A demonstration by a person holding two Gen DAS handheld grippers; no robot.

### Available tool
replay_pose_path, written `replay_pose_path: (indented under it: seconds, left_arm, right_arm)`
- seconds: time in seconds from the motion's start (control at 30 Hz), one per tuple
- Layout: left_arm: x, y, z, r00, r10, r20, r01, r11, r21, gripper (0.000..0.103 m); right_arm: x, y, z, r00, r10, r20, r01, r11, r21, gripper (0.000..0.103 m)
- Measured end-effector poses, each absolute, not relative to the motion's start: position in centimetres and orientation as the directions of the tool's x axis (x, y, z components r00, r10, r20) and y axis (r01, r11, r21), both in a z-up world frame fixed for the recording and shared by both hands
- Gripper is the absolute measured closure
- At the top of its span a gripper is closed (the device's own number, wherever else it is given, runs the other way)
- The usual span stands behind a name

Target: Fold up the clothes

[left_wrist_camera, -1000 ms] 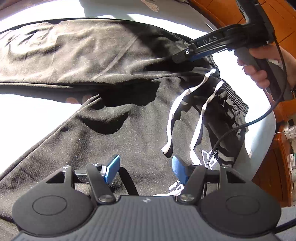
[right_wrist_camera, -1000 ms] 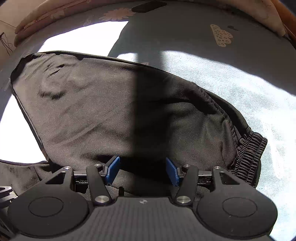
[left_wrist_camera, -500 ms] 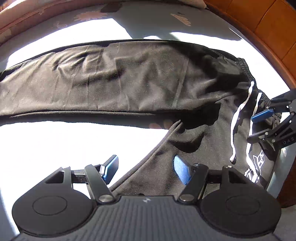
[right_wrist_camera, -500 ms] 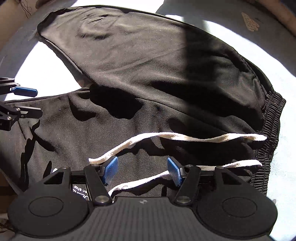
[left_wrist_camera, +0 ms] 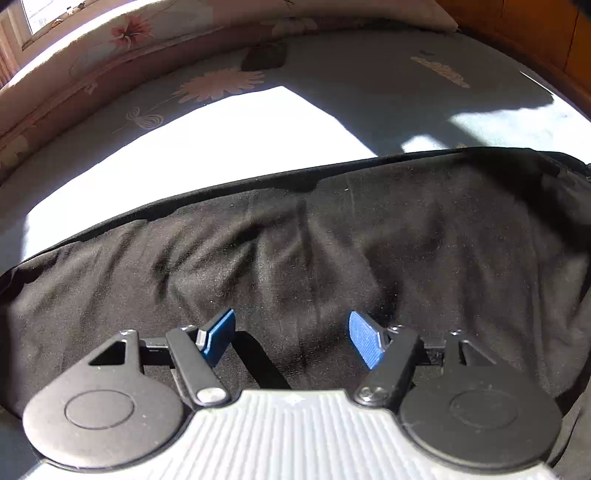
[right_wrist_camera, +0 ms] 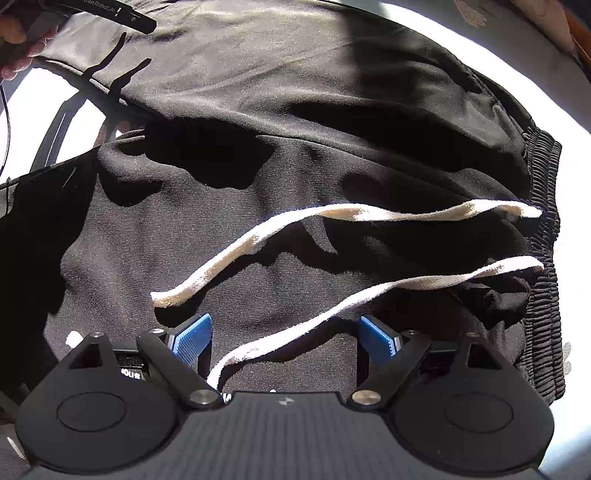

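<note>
Surface: bed sheet point(left_wrist_camera: 369, 110), pale blue-grey with a printed daisy point(left_wrist_camera: 218, 83) and other floral motifs, lit by a hard patch of sunlight point(left_wrist_camera: 207, 147) on the far side. Bordered at the far edge by a pinkish floral quilt point(left_wrist_camera: 122, 40); bounded at the right by an orange-brown wooden panel point(left_wrist_camera: 517, 26). A window corner point(left_wrist_camera: 48, 14) visible at upper left of the left wrist view.

Task item: black trousers point(right_wrist_camera: 295, 155), spread flat on the sheet. Long axis running left to right across both views. Ribbed elastic waistband point(right_wrist_camera: 543, 236) at the right end in the right wrist view; legs extending to the left. One leg point(left_wrist_camera: 314, 251) lying as a broad band across the left wrist view, far edge straight against the sunlit sheet, fabric lightly creased. Crotch split visible at left in the right wrist view, sheet showing between the two legs. Two cream drawstrings point(right_wrist_camera: 325, 221) trailing from the waistband leftward over the front panel, lying loose and wavy, one above the other.

Left gripper point(left_wrist_camera: 291, 341): angled steeply down, over the trouser leg. Jaws apart, blue pads point(left_wrist_camera: 364, 343) clear of each other, nothing pinched.

Right gripper point(right_wrist_camera: 284, 341): pointed almost straight down over the front panel near the waistband. Jaws opening, wide apart. Lower drawstring end lying between the pads point(right_wrist_camera: 192, 339), not clamped.
</note>
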State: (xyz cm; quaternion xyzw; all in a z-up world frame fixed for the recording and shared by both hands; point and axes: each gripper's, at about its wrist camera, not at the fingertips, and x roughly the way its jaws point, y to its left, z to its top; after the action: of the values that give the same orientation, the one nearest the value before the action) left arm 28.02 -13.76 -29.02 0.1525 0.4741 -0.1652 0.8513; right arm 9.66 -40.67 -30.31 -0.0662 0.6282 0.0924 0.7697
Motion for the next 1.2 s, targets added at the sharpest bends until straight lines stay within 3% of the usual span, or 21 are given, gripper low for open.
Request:
replay_pose_path:
  seconds: [0.1, 0.2, 0.37, 0.7, 0.9, 1.1, 1.2]
  left_arm:
    - [28.0, -13.5, -29.6, 0.510, -0.146, -0.848, 0.453, 0.884, 0.120, 0.031]
    - [28.1, -13.6, -29.5, 0.542, -0.157, -0.825, 0.472, 0.869, 0.146, 0.031]
    - [31.5, -12.3, -29.6, 0.525, -0.193, -0.829, 0.403, 0.914, 0.042, 0.029]
    - [35.7, -10.9, -27.2, 0.562, -0.217, -0.798, 0.308, 0.951, -0.042, 0.030]
    - [30.1, -13.1, -25.4, 0.540, -0.331, -0.774, 0.415, 0.905, -0.097, 0.029]
    - [21.8, -15.5, -23.9, 0.497, -0.360, -0.790, 0.502, 0.861, -0.077, 0.030]
    - [17.6, -16.8, -23.3, 0.415, -0.449, -0.791, 0.533, 0.825, -0.188, 0.027]
  right_arm:
    - [9.6, -41.1, -30.8, 0.187, 0.061, -0.981, -0.152, 0.988, 0.033, 0.000]
    - [9.4, -41.2, -30.9, 0.199, 0.059, -0.978, -0.127, 0.991, 0.034, 0.000]
    - [9.1, -41.0, -31.0, 0.214, 0.049, -0.976, -0.123, 0.992, 0.022, 0.000]
    - [8.7, -40.7, -31.2, 0.203, 0.041, -0.978, -0.109, 0.994, 0.019, 0.000]
    - [8.5, -40.4, -31.1, 0.225, 0.028, -0.974, -0.098, 0.995, 0.006, 0.000]
    - [8.5, -40.0, -29.9, 0.210, 0.012, -0.978, -0.087, 0.996, -0.006, 0.000]
    - [7.5, -39.2, -28.5, 0.243, 0.020, -0.970, -0.140, 0.990, -0.015, 0.000]
